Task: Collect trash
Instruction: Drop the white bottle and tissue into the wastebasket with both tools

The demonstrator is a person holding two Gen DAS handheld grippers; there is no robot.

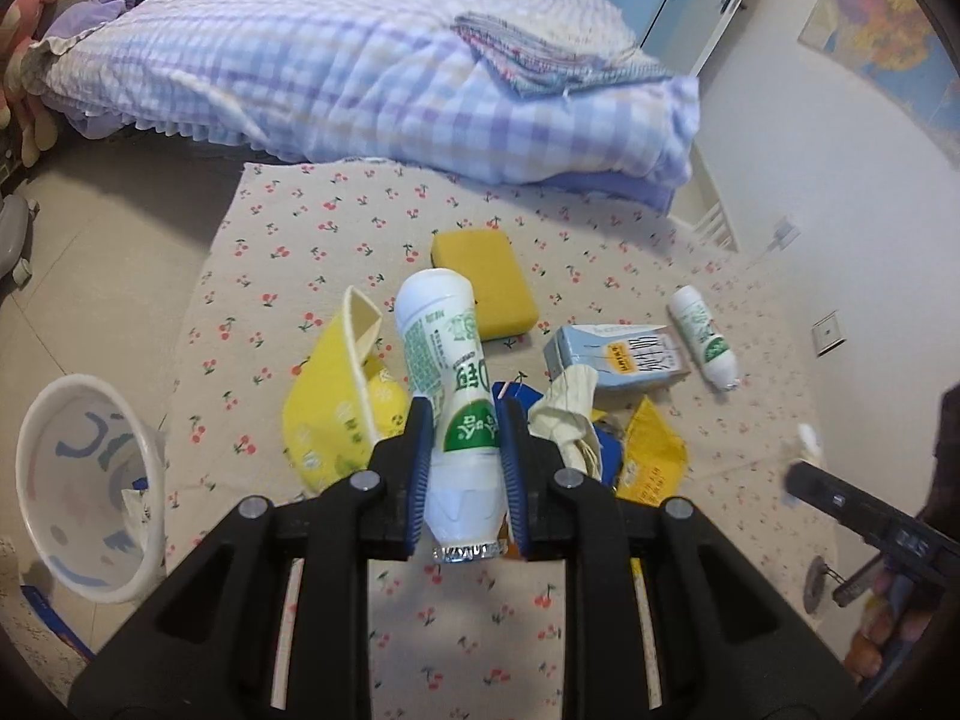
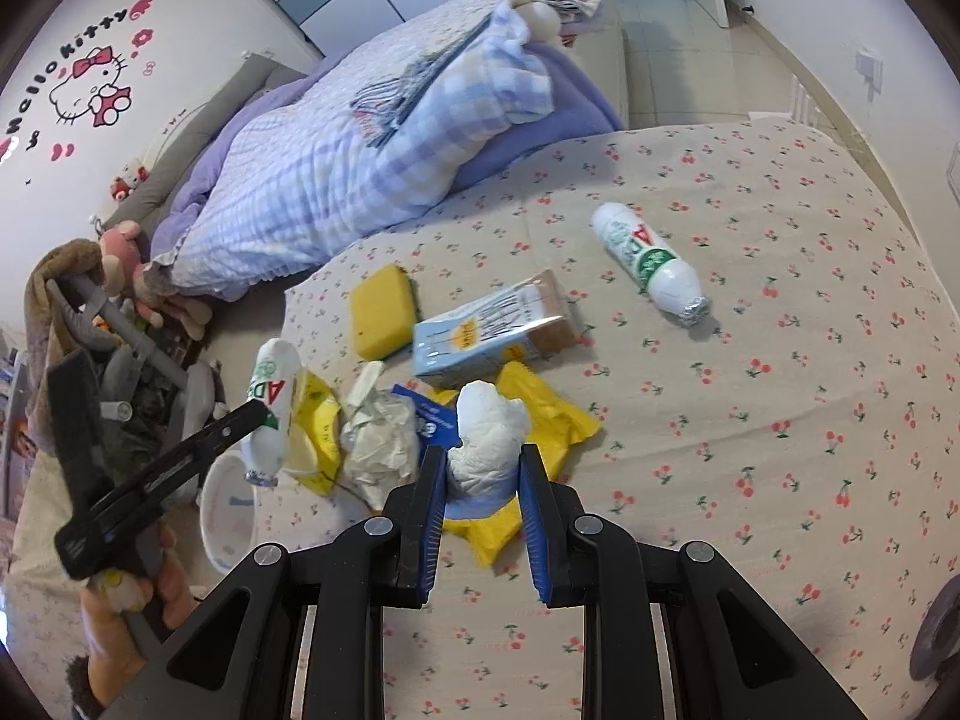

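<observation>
My left gripper (image 1: pixel 465 414) is shut on a white bottle with a green label (image 1: pixel 444 348), held above the cherry-print sheet (image 1: pixel 480 600), foil cap toward the camera. My right gripper (image 2: pixel 483 462) is shut on a white crumpled paper wad (image 2: pixel 486 426). In the right wrist view the left gripper (image 2: pixel 258 414) carries its bottle (image 2: pixel 270 396) at the left. Loose on the sheet lie a yellow sponge (image 1: pixel 483 282), a blue carton (image 1: pixel 618 357), a second bottle (image 1: pixel 702 336), a squashed yellow cup (image 1: pixel 342 396), a yellow wrapper (image 2: pixel 540 414) and cream crumpled paper (image 2: pixel 378 438).
A white patterned bin (image 1: pixel 78 480) stands off the bed's left edge, below the sheet. A checked quilt (image 1: pixel 360 72) is heaped at the far end of the bed. A white wall (image 1: pixel 840 210) runs along the right side.
</observation>
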